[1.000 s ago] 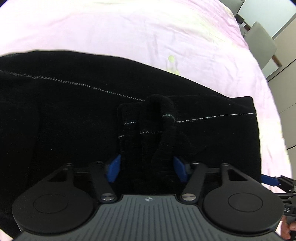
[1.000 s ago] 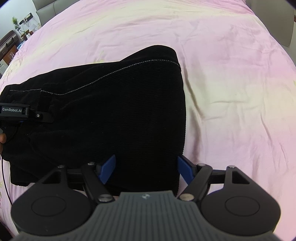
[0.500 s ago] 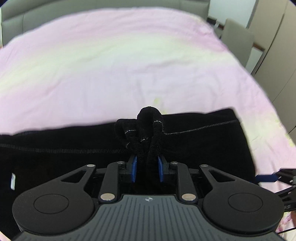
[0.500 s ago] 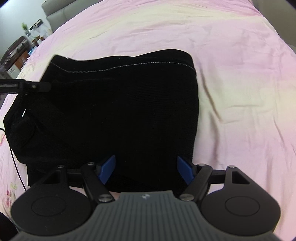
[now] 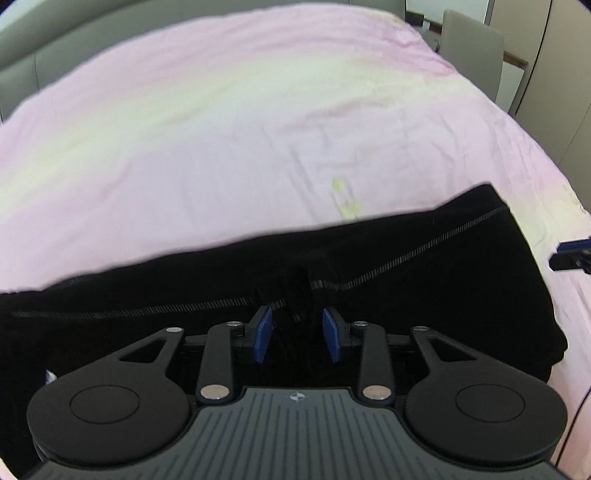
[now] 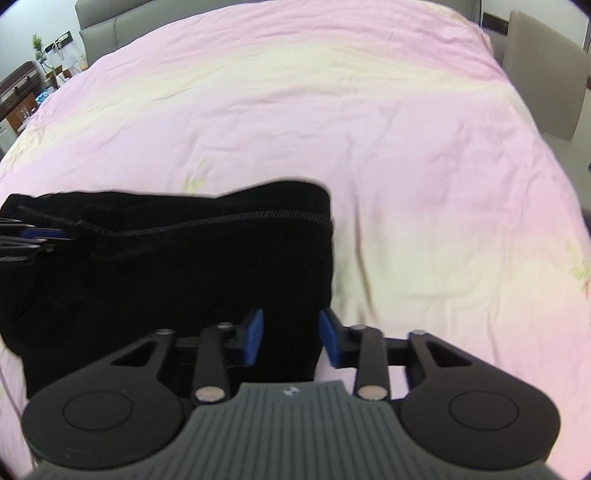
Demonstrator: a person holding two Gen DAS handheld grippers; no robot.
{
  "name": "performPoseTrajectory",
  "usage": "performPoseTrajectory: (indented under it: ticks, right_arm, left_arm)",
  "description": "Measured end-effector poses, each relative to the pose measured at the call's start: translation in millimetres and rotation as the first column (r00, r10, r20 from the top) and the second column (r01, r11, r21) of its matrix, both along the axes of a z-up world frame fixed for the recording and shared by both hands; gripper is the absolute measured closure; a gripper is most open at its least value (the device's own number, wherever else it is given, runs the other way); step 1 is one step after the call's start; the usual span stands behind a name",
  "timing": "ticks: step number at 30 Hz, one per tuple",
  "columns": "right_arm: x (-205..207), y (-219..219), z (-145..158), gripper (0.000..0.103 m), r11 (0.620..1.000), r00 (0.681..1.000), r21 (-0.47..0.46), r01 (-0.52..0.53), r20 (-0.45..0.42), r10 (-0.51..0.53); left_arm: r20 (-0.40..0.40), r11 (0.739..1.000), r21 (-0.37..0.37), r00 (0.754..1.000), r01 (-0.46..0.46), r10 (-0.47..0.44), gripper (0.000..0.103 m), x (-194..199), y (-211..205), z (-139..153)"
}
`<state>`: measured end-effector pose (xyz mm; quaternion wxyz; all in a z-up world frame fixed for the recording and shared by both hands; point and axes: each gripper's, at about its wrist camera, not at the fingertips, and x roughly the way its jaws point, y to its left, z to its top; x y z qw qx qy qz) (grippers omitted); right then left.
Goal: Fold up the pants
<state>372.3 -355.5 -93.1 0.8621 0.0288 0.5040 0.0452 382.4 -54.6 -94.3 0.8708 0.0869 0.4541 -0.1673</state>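
Pants: one pair, black, folded into a thick stack with a pale stitched seam running along the far side. It lies on the near part of the bed, spreading left to right across the left wrist view; in the right wrist view it fills the near left, its right edge a straight fold.

Left tool: one, blue pads parted with a gap. A raised pucker of black cloth stands between the pads; neither pad visibly presses on it. Seen from the right wrist view, its tip sits at the far left edge, over the seam.

Right tool: one, blue pads parted, poised over the near right corner of the pants; the left pad lies over cloth, the right pad over the fold edge and sheet. No grip shown. Its tip shows at the right edge of the left wrist view, beside the right end of the pants.

Bed: one, covered by a pink sheet with pale yellow-green patches and light creases. Broad bare sheet lies far of the pants and to their right.

Headboard: one, grey, padded, at the far left.

Chair: one, beige, just beside the far right edge of the bed.

Dresser: dark wood, far left beyond the bed, with a small plant and small items too tiny to identify.
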Motion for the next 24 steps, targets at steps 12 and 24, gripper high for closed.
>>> performPoseTrajectory:
  ticks: [12,24]
  right_arm:
    - [79,7,-65,0.103,0.999,1.0,-0.042,-0.01,-0.009,0.009]
    - [43,3,-37,0.103,1.0,1.0,0.005,0.006,0.019,-0.007]
  left_arm:
    - [-0.022,0.999,0.046,1.0,0.003,-0.002,0.084,39,-22,-51]
    - [0.027,0.998,0.035,0.998,0.056,-0.057,0.083,10,-18,-22]
